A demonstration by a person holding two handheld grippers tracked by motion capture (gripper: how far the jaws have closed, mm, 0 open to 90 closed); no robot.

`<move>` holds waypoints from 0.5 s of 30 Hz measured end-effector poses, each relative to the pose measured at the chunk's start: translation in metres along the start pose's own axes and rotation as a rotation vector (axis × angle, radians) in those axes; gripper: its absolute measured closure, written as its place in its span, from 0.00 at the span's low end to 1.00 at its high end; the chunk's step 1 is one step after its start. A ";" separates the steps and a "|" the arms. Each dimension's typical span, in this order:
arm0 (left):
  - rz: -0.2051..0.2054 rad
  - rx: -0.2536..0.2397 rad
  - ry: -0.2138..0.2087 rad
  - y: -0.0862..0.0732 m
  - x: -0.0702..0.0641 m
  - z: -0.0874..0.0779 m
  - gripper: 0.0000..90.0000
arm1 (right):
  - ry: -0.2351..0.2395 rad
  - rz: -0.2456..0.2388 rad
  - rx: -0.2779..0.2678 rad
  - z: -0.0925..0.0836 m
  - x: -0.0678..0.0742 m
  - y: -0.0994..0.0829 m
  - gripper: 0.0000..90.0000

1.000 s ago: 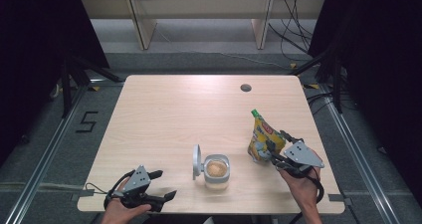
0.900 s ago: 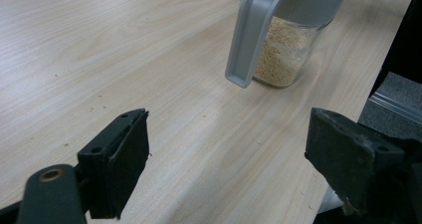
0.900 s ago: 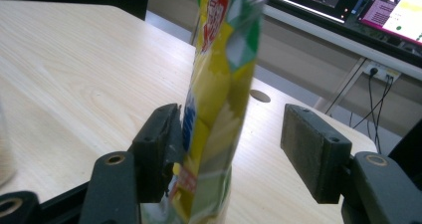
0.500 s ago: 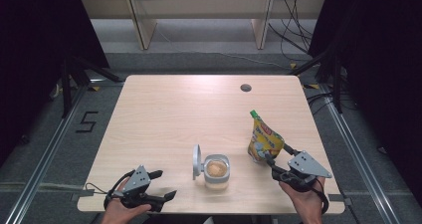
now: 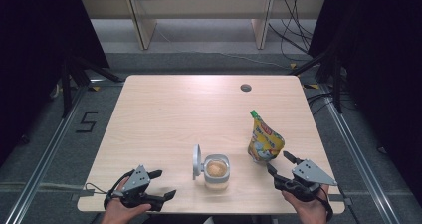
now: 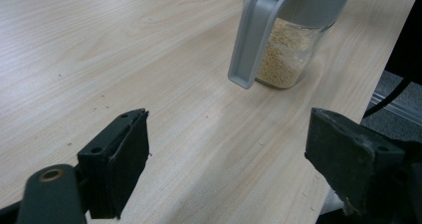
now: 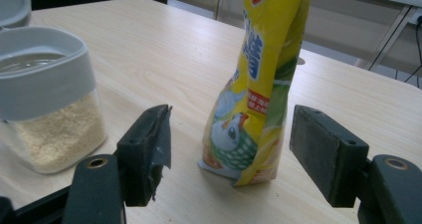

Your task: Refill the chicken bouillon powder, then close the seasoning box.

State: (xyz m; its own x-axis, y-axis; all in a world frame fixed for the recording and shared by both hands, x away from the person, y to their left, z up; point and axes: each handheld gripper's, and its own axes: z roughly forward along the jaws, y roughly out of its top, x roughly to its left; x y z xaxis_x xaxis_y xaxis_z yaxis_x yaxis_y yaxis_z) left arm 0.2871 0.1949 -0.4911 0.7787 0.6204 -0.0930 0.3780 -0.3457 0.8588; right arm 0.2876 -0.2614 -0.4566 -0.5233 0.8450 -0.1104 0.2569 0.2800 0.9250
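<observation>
Wooden table [image 5: 164, 114], yellow pouch [image 5: 264, 143] upright just beyond open right tongs [image 5: 279, 165]

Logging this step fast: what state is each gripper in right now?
Left gripper: open, holding nothing.
Right gripper: open, jaws just widened, off the yellow pouch, which stands free.

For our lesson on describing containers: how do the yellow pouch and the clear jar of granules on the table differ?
The yellow pouch is a soft, opaque, printed bag; the clear jar is rigid and see-through, showing pale granules. The pouch stands taller and tapers to a green cap, while the jar is short and squat. The pouch's cap looks on, whereas the jar's grey flip lid stands open. Both stand upright on the wooden table, untouched by either gripper.
</observation>
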 end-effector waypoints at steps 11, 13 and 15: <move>-0.031 0.000 0.023 -0.001 0.000 -0.001 0.19 | 0.018 0.040 0.035 -0.011 0.013 -0.005 0.36; -0.032 -0.001 0.019 -0.001 0.000 -0.001 0.19 | 0.026 0.039 0.051 -0.013 0.014 -0.007 0.36; -0.031 -0.001 0.019 -0.001 0.000 -0.001 0.19 | 0.050 0.042 0.053 -0.012 0.015 -0.008 0.36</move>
State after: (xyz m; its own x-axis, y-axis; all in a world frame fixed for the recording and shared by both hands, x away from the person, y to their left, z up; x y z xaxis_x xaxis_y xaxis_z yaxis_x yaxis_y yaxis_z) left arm 0.2865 0.1958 -0.4915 0.7569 0.6443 -0.1093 0.4011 -0.3260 0.8560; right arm 0.2679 -0.2567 -0.4617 -0.5505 0.8331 -0.0529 0.3215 0.2701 0.9075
